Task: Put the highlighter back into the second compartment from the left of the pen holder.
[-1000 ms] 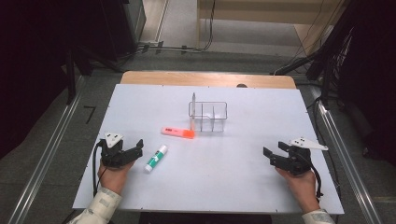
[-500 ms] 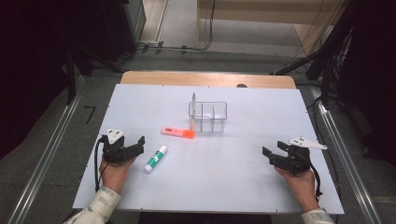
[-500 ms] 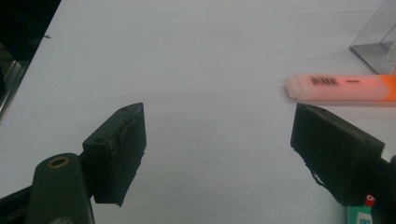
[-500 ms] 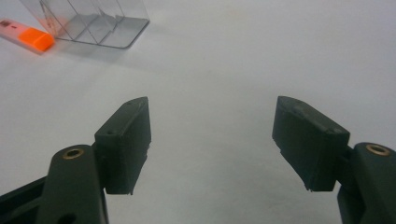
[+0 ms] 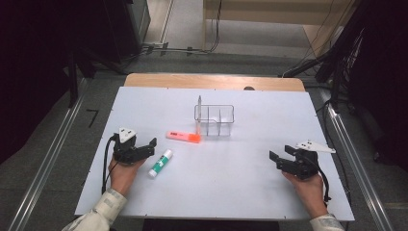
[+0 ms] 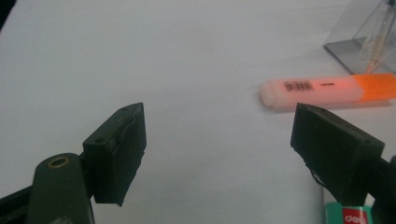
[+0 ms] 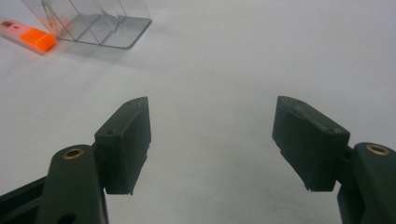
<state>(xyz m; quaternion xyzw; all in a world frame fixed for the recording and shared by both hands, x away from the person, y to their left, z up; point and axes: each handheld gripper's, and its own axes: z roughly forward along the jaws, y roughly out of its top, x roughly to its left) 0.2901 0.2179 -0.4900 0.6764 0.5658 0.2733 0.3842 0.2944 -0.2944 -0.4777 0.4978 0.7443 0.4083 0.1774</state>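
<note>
Left gripper (image 5: 146, 149): jaws stood wide, nothing between them.
Glue stick (image 5: 160, 163): lay just beside it; light, rigid, likely slick, best pinched mid-barrel.
Right gripper (image 7: 212, 142): gaped wide, empty.
Highlighter (image 6: 327, 90): farther, near the clear organizer (image 5: 215, 120).

A clear divided organizer (image 5: 215, 119) stands mid-table (image 5: 269, 192), a thin stick upright inside.

This looks like a lab recording bay: a white rectangular tabletop (image 5: 240, 192) on a grey carpeted floor (image 5: 48, 163), flanked by metal floor rails (image 5: 45, 166), black cables (image 5: 168, 48) and dark equipment racks (image 5: 125, 24).
</note>
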